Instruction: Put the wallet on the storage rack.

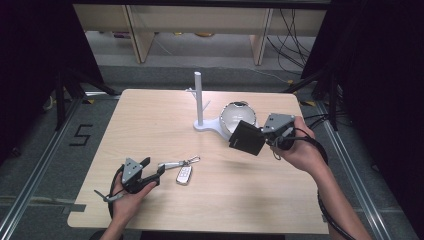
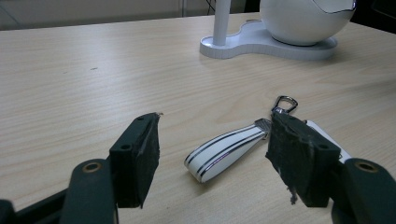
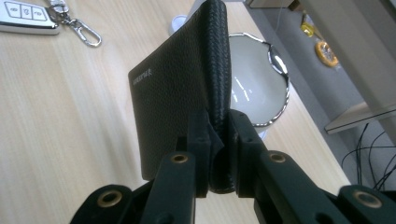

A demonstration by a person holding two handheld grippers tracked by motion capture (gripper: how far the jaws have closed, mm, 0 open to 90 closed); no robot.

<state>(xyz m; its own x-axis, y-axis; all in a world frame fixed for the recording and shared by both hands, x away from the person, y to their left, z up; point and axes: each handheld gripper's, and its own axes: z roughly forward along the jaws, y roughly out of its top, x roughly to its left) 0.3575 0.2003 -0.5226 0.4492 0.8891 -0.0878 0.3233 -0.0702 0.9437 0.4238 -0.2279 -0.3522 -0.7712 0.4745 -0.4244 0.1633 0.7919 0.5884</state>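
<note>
One item, the black wallet [image 1: 247,137], hangs clamped in the right gripper [image 1: 265,134] mid-frame, just beside the white bowl [image 1: 238,116]; lower left, the left gripper [image 1: 159,172] gapes around the unlifted key fob strap [image 2: 229,149].

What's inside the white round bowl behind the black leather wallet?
In the right gripper view the white round bowl has a bare glossy interior where visible. The black leather wallet, clamped in the right gripper, hides the bowl's left part.

High view: fixed overhead, facing forward and down across the whole desk [image 1: 150,125]. Each claw view sits close, looking along its own jaws. All three share the white bowl [image 1: 239,116] and key fob [image 1: 184,175].
</note>
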